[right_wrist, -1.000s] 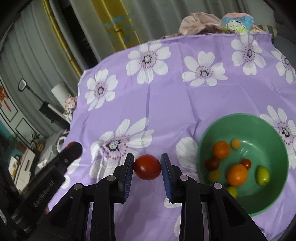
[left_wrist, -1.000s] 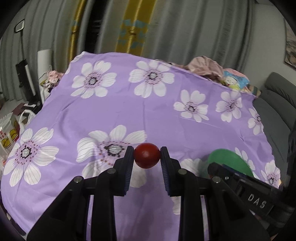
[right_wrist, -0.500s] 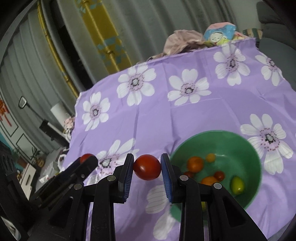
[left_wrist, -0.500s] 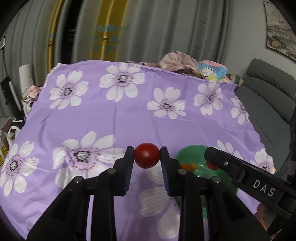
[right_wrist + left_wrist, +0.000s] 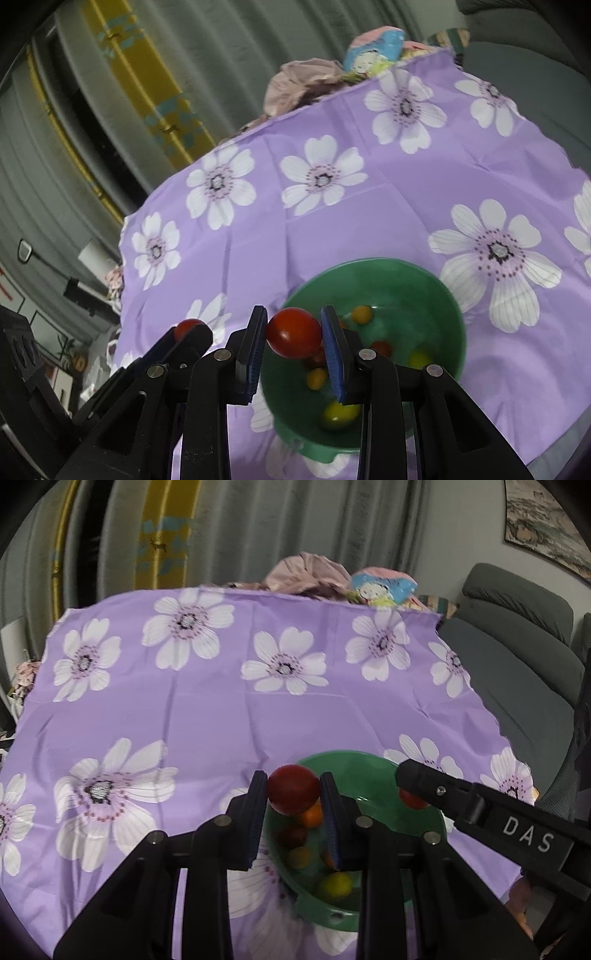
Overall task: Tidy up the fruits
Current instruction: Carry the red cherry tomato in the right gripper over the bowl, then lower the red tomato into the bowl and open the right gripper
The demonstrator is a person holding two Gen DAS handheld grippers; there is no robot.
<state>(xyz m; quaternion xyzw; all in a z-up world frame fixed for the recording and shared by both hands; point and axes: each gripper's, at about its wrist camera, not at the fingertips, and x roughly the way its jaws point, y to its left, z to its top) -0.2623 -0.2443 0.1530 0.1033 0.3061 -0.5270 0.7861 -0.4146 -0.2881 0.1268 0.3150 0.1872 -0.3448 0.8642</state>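
Observation:
A green bowl point(image 5: 373, 771) point(image 5: 406, 280) sits on the purple flowered cloth and holds several small red, orange and yellow fruits. My left gripper point(image 5: 293, 794) is shut on a dark red tomato point(image 5: 293, 788), held above the bowl's near left rim. My right gripper point(image 5: 294, 332) is shut on a red tomato point(image 5: 294, 332), held over the bowl's left side. The right gripper shows in the left wrist view point(image 5: 413, 797) with its tomato over the bowl. The left gripper shows in the right wrist view point(image 5: 188, 330) at the lower left.
The purple cloth point(image 5: 207, 716) covers the table. A pile of pink fabric and a printed bag point(image 5: 380, 587) lie at its far edge. A grey sofa point(image 5: 517, 657) stands to the right. Curtains hang behind.
Both grippers have moved right and forward with their tomatoes, from over the bare cloth to above the green bowl. Both stayed shut.

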